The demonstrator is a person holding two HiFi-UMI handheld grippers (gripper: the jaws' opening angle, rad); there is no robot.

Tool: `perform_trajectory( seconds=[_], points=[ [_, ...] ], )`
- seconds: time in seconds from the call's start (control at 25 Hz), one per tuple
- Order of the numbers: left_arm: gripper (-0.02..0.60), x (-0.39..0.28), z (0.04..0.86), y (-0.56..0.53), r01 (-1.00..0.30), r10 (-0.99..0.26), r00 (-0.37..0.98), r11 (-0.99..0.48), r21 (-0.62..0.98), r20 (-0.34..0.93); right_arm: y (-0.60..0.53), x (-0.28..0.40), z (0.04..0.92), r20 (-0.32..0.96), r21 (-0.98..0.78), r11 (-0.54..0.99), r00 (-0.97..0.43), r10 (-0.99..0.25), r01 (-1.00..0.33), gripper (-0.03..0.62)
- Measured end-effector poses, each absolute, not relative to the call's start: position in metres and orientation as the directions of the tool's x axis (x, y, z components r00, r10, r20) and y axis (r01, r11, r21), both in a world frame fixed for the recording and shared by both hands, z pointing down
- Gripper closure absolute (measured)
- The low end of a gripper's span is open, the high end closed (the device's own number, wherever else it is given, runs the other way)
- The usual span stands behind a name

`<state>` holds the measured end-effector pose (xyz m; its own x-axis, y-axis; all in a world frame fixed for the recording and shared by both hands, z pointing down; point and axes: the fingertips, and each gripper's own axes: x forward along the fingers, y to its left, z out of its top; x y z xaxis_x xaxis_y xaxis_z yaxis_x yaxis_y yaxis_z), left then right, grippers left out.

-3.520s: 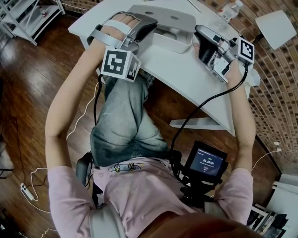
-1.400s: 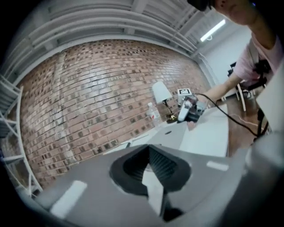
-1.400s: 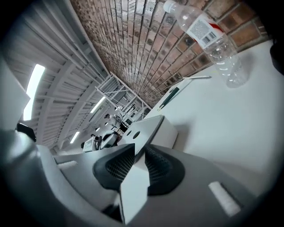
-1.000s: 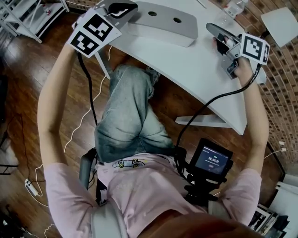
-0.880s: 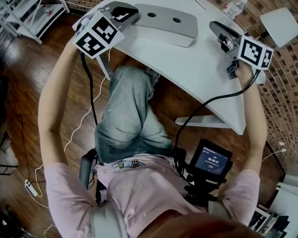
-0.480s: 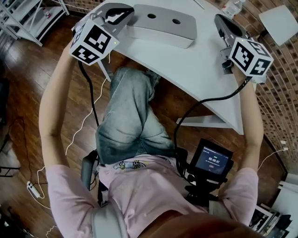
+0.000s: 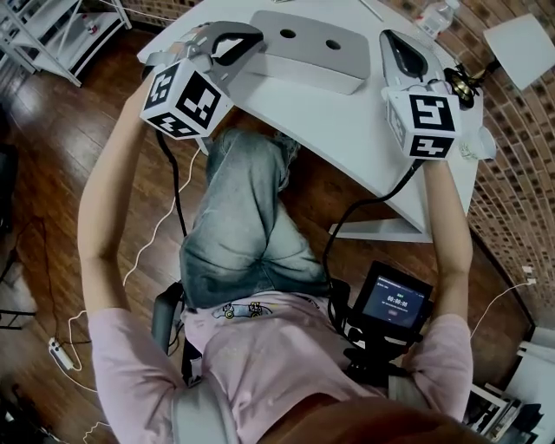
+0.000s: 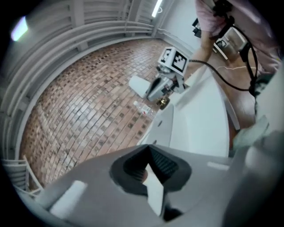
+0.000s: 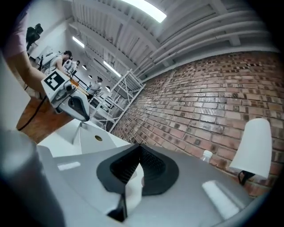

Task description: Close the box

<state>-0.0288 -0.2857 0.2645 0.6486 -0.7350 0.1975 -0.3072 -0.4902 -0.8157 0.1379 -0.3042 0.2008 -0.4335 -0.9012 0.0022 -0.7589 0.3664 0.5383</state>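
The grey box (image 7: 308, 48) sits at the table's far side, its lid flat down, two round holes on top. My left gripper (image 7: 253, 33) hovers shut and empty just off the box's left end. To the right of the box my right gripper (image 7: 390, 39) hangs above the table, also shut on nothing. The left gripper view looks along the lid (image 8: 167, 127) past shut jaws (image 8: 149, 148) to the right gripper (image 8: 165, 86). Beyond the shut jaws (image 9: 140, 148) in the right gripper view are the lid (image 9: 88, 142) and the left gripper (image 9: 73, 103).
The white table (image 7: 347, 121) ends just in front of the person's knees. A clear water bottle (image 7: 432, 17) and a white lamp shade (image 7: 516, 48) stand at the far right by the brick wall. White shelving (image 7: 52, 35) stands on the wooden floor at the left.
The lid, raised a few seconds ago, now lies flat on the box. Over the last second my right gripper swung left toward the box and my left gripper shifted slightly right.
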Motion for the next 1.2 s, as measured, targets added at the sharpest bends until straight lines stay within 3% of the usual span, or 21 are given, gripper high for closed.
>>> perform_trajectory(
  seconds=[0.2,0.4,0.52,0.64,1.04,1.2],
  points=[
    [0.577,-0.028,0.276,-0.281,-0.189,-0.743,0.612,-0.468,-0.863,0.269,-0.3,0.117,0.236,0.128,0.661,0.414,-0.45,-0.884,-0.626,0.592],
    [0.577,-0.032,0.235,-0.264,-0.392,-0.732,0.677,-0.447,-0.804,0.077,-0.291,0.107,0.253,0.138,0.73,0.42,-0.486,-0.863,-0.54,0.592],
    [0.577,-0.041,0.213,-0.247,-0.449,-0.738,0.674,-0.405,-0.796,-0.004,-0.285,0.105,0.245,0.076,0.778,0.369,-0.507,-0.859,-0.508,0.592],
    [0.577,-0.05,0.199,-0.225,-0.481,-0.736,0.675,-0.393,-0.783,-0.046,-0.279,0.098,0.251,0.092,0.825,0.379,-0.561,-0.822,-0.42,0.592],
    [0.577,-0.043,0.212,-0.186,-0.517,-0.709,0.701,-0.427,-0.742,-0.08,-0.273,0.097,0.258,0.074,0.789,0.415,-0.602,-0.795,-0.452,0.592],
    [0.577,-0.061,0.205,-0.18,-0.65,-0.726,0.668,-0.462,-0.603,-0.163,-0.274,0.113,0.233,-0.045,0.688,0.404,-0.591,-0.805,-0.603,0.592]
  ],
)
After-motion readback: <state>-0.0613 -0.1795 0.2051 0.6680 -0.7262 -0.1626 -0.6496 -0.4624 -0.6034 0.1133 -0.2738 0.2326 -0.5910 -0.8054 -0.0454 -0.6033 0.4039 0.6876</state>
